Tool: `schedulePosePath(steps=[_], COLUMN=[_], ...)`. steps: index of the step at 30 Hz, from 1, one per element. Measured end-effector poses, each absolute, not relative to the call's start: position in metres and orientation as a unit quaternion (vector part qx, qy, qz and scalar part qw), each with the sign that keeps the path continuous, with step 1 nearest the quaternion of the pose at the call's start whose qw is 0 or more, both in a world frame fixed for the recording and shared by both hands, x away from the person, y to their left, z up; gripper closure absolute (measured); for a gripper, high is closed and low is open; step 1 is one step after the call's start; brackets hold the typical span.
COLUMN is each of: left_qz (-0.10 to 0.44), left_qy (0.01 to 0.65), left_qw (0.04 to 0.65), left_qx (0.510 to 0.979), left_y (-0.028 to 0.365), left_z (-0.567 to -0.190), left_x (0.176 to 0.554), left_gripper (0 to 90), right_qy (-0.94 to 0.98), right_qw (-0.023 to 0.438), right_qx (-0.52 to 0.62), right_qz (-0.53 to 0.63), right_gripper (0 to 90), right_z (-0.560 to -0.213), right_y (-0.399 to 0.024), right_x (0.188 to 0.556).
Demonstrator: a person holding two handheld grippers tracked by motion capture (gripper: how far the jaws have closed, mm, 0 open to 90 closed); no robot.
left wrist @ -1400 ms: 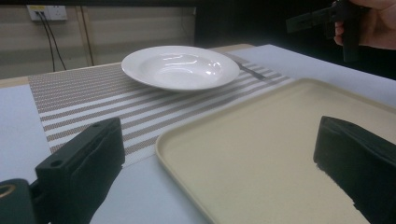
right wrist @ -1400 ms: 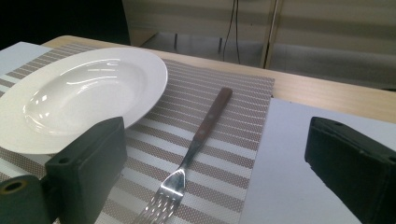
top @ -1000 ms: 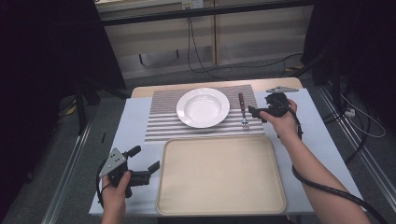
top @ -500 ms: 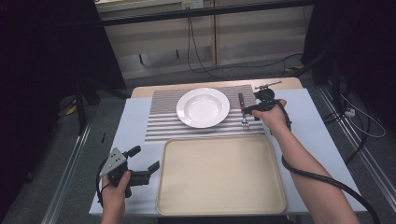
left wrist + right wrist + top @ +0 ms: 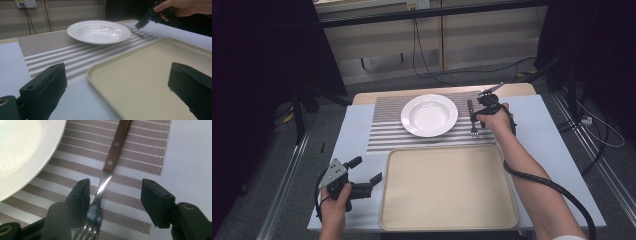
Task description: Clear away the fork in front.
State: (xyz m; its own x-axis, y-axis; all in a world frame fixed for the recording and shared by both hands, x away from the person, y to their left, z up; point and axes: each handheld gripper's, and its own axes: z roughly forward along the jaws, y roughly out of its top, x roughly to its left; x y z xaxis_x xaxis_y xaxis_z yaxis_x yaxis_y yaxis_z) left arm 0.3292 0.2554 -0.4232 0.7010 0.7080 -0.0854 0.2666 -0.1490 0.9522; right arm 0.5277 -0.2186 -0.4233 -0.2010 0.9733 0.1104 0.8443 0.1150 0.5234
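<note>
Right gripper (image 5: pixel 115 200): I see it low over the fork (image 5: pixel 110 167), jaws apart; the metal neck lies between them, close to one jaw, not grasped.
Fork: flat on the striped placemat (image 5: pixel 387 135), just beside the white plate (image 5: pixel 429 115), with its wooden handle pointing away from me.
Left gripper (image 5: pixel 362 182): I hold it at the near left table (image 5: pixel 357 125) corner, jaws released, nothing between them.
Tray (image 5: pixel 447 187): beige, near me, just beside the left gripper.
</note>
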Motion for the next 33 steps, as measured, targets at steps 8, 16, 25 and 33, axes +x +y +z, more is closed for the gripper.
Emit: schedulePosePath(steps=[8,16,25,33], left_qz=[0.196,0.197,0.198,0.197], left_qy=[0.333,0.332,0.334,0.332], left_qw=[0.558,0.555,0.553,0.550], left_qx=[0.735,0.737,0.738,0.740], left_y=[0.255,0.256,0.256,0.256], left_z=[-0.424,-0.425,-0.426,-0.426], left_x=[0.330,0.330,0.331,0.331], left_gripper=[2.2,2.2,2.2,2.1], right_qy=[0.750,0.743,0.742,0.739], right_qw=[0.126,0.099,0.085,0.079], right_qx=[0.610,0.631,0.639,0.646], right_qz=[0.224,0.198,0.186,0.174], right_gripper=[51.5,62.4,67.1,68.5], right_z=[-0.426,-0.426,-0.430,-0.429], right_y=[-0.210,-0.203,-0.200,-0.198], right_x=[0.534,0.542,0.549,0.553])
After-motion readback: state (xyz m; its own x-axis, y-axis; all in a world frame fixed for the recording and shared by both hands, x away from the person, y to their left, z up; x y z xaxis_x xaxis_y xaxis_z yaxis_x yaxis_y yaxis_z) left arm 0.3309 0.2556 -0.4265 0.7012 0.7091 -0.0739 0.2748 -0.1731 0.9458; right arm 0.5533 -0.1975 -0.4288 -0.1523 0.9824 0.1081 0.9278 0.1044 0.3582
